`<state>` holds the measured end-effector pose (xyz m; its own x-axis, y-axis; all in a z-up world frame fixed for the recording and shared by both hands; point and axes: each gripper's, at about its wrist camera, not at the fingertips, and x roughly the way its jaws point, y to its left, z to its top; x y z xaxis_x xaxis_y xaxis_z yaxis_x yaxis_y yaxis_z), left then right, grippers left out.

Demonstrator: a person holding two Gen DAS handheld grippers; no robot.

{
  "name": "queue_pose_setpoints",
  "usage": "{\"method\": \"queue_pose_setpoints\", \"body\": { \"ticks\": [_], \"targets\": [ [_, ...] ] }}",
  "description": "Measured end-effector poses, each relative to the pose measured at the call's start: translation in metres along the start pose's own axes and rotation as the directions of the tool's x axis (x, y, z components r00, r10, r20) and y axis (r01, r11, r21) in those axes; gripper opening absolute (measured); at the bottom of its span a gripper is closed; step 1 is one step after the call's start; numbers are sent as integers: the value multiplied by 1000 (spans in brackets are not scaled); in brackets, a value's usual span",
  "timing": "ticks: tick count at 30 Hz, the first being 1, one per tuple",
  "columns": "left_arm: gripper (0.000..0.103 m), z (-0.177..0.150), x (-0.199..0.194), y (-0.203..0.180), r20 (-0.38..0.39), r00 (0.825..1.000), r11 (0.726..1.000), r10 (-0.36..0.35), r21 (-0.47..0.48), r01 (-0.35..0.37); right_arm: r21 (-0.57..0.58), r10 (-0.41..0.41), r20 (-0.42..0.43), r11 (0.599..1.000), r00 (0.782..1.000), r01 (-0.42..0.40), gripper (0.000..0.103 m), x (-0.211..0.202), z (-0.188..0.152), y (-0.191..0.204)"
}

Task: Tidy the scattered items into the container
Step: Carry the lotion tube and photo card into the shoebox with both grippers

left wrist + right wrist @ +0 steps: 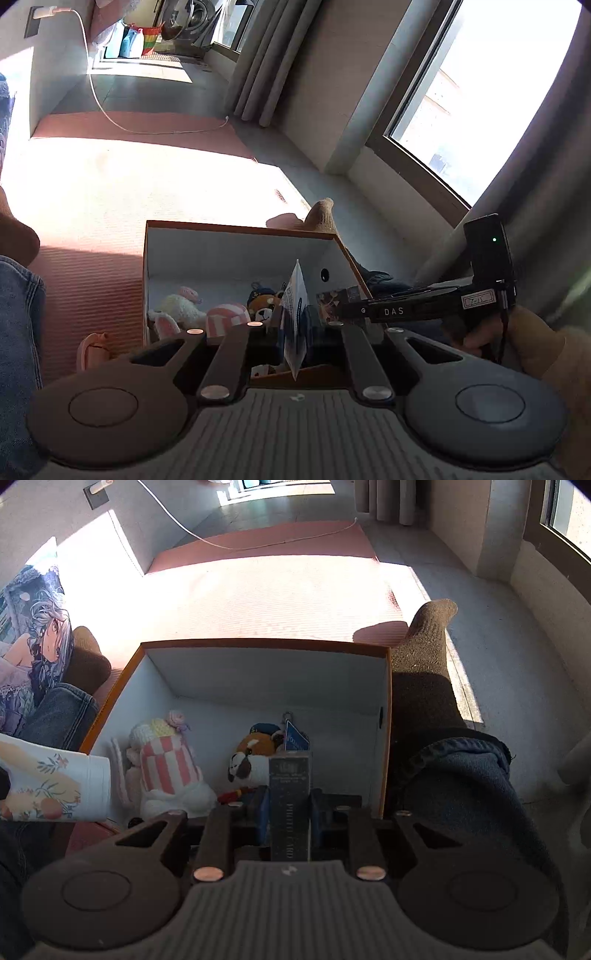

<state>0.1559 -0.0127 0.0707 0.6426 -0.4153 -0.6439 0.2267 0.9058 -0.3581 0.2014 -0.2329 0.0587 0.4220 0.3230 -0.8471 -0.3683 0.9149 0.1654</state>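
A: What is the right gripper (290, 812) gripping?

B: It is clamping a slim dark rectangular card box (290, 797), matte and speckled with pale lettering down its face; the blue-padded jaws are pressing against both narrow sides, standing it upright over the near right corner of the orange-rimmed cardboard box with smooth white inner walls (266, 675).

A: And the left gripper (295, 332)?

B: Its jaws are squeezing nearly closed on a thin glossy white-and-blue printed packet (295, 306), seen edge-on and rising as a flat pointed sheet above the box's near edge.

A: What is lying inside already?

B: A fluffy white plush with a pink-and-white striped fabric body (166, 768) is sitting at the left, and a fuzzy brown bear plush with a dark cap (258, 746) is resting in the middle, near the far wall.

A: And the surroundings?

B: The box is sitting on a ribbed pink foam mat (258, 590), with a brown knitted sock (424, 646) lying just beside its right wall.
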Motion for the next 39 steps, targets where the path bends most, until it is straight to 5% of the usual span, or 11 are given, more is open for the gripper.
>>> {"method": "queue_pose_setpoints", "body": {
  "ticks": [9,14,20,24,29,32,36,39],
  "targets": [
    [12,4,20,9,-33,999,1000,-3,-19,2,45,39,-104,998,994,-34,25,28,3,-9],
    [12,7,27,12,-38,999,1000,-9,-27,8,-115,-101,-74,989,992,92,26,29,-5,5],
    [12,7,35,13,-53,999,999,-3,-32,1,-265,-241,38,933,970,242,29,20,-17,21],
    [12,6,38,13,-59,998,999,2,-37,-4,-251,-229,27,941,973,228,28,21,-18,13],
    [12,6,41,13,-64,998,999,5,-41,-8,-269,-259,25,928,966,256,15,21,-23,14],
    [12,6,42,12,-65,998,999,3,-42,-6,-262,-219,-27,943,975,204,13,31,-28,12],
    [12,7,43,14,-66,998,999,15,-40,-17,-248,-219,24,944,976,218,14,30,-34,13],
    [12,10,46,16,-61,997,999,41,-33,-43,-198,-183,110,959,977,202,26,20,-40,10]
  ]
}}
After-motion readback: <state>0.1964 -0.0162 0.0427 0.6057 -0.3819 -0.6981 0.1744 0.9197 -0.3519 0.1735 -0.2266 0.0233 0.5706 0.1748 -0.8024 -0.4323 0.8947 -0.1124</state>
